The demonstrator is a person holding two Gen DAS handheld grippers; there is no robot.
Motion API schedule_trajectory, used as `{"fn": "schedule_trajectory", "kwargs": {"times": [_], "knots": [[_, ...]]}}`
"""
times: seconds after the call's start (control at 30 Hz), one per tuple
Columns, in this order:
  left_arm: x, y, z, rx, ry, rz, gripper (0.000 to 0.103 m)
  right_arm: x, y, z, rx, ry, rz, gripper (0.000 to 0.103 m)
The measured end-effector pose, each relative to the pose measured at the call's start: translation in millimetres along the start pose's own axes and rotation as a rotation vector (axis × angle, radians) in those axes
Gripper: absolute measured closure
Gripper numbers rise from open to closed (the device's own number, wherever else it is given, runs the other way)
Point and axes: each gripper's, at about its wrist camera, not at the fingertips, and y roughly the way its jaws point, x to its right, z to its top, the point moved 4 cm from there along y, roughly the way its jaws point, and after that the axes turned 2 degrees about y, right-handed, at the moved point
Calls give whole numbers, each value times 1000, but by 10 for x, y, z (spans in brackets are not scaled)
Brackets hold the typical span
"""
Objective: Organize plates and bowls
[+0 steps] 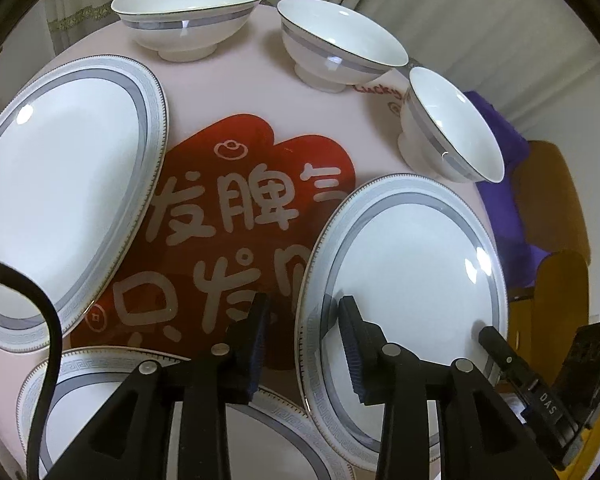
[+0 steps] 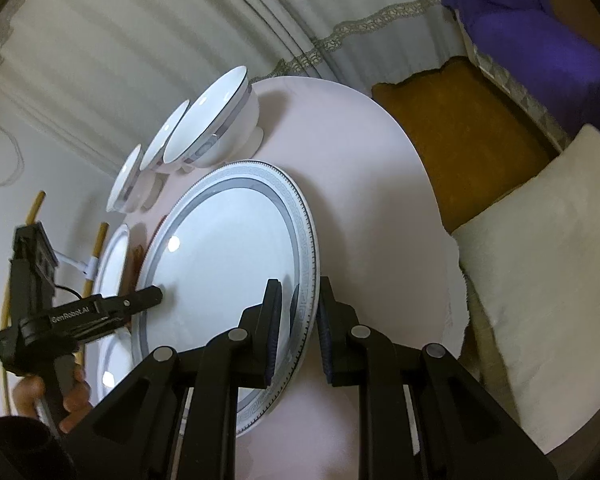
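- The right tongs [image 2: 296, 330] sit at the near right side of the round pink surface [image 2: 372, 152], clamped on the rim of a big white plate [image 2: 224, 256] with a grey patterned border: one pad on the plate's face, the other under its edge.
- Over on that plate's opposite rim, the left tongs [image 1: 304, 340] straddle the border, one finger [image 1: 350, 336] over the plate's face and the other outside the rim above the red sticker [image 1: 228, 208]. There's a gap at the pads, so I read them as still partly open, not yet pinching.
- A hand [image 2: 56, 396] holds the left tool's grip at the lower left of the right wrist view.
- Two more plates wait: one [image 1: 60, 184] at the left edge, another [image 1: 148, 420] at the near edge, directly under the left tongs.
- Three white bowls [image 1: 192, 12] line the far edge, standing upright and apart.
- Handling call: this is glazed china, so stiff, fairly heavy, slick and quick to chip. The flat rim is the only real purchase. A grip on opposite sides should keep it level, whereas a one-sided pinch would probably let it droop or slip.
- Stacking looks like the job in hand. It should be set down gently, glaze on glaze.
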Motion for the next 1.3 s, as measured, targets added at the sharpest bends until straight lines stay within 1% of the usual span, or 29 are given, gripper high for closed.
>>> {"fn": "schedule_trajectory", "kwargs": {"times": [0.13,0.3,0.37,0.57,0.67,0.73,0.93,1.03,1.3], "knots": [[-10,-3,-8,-5,-11,3,69,47,-21,-15,3,52,28,86],[7,-24,-17,-6,0,12,70,8,-51,-64,-2,58,21,86],[20,-34,-23,-3,8,15,71,9,-57,-65,-1,62,19,84],[27,-49,-48,2,10,-18,80,18,-96,-87,7,78,9,83],[45,-60,-52,7,18,-19,84,16,-103,-93,4,80,20,83],[57,-58,-52,6,20,-22,87,7,-112,-86,10,78,24,85],[17,-77,-47,8,13,-46,88,26,-152,-81,11,73,29,87],[12,-99,-48,14,19,-45,89,42,-151,-80,11,74,21,93],[-18,-145,-59,34,15,-59,91,29,-134,-81,15,72,19,93]]}}
